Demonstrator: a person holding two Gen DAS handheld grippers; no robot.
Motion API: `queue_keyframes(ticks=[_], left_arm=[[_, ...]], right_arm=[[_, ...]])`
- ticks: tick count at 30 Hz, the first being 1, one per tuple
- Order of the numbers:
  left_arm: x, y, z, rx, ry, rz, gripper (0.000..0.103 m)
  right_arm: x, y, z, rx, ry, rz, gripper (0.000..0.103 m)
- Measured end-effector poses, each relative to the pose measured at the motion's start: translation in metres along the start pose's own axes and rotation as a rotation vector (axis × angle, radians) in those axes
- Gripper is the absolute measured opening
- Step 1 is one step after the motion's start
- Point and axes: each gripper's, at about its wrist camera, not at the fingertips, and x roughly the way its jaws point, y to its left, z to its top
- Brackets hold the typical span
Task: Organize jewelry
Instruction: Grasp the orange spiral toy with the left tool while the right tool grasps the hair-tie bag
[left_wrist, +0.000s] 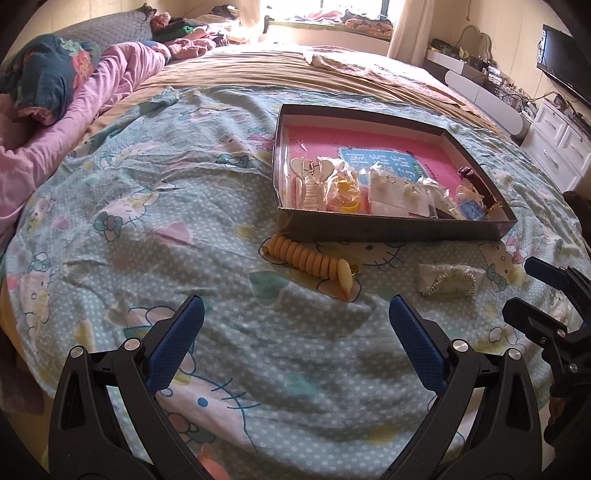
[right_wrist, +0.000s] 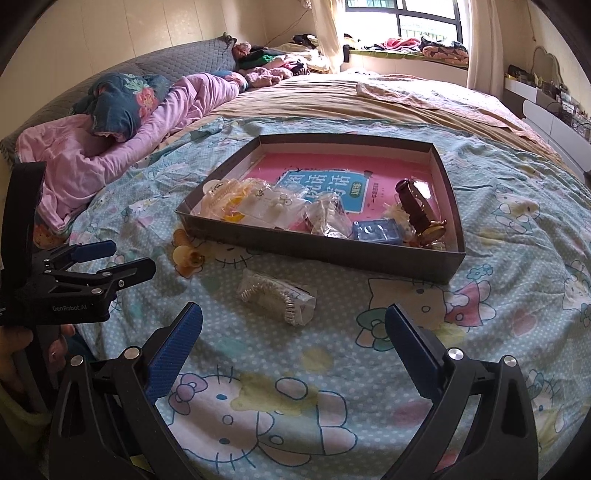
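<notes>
Both my left gripper (left_wrist: 295, 332) and right gripper (right_wrist: 293, 332) hover spread wide, holding nothing. The yellow spiral hair tie (left_wrist: 312, 264) and bagged silver bracelet (right_wrist: 275, 297) lie near the shallow box (right_wrist: 321, 245), waiting to join the jewelry inside.

We see a bed covered by a pale blue cartoon-cat sheet (right_wrist: 369, 369), with a tan blanket (right_wrist: 332, 99) spread beyond it toward twelve o'clock. At ten o'clock a pink quilt (right_wrist: 110, 147) lies bunched, a dark floral pillow (right_wrist: 118, 99) resting on it, against a grey quilted headboard (right_wrist: 177, 62). A bright window (right_wrist: 402, 18) sits at twelve o'clock, clothes heaped along its sill (right_wrist: 406, 44). At two o'clock in the left wrist view stand white drawers (left_wrist: 557, 147) and what may be a dark television (left_wrist: 565, 62), though the edge distortion leaves us unsure.
</notes>
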Motion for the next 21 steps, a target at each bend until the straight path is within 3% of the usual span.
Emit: queue_keyframes(ticks=[11, 21], left_arm=[[0.026, 0.001, 0.012, 0.015, 0.020, -0.023, 0.094], [0.058, 0.004, 0.021, 0.026, 0.079, -0.030, 0.094]], right_arm=[[0.038, 0.005, -0.002, 0.025, 0.075, 0.031, 0.098], [0.056, 0.013, 0.001, 0.025, 0.089, 0.025, 0.098]])
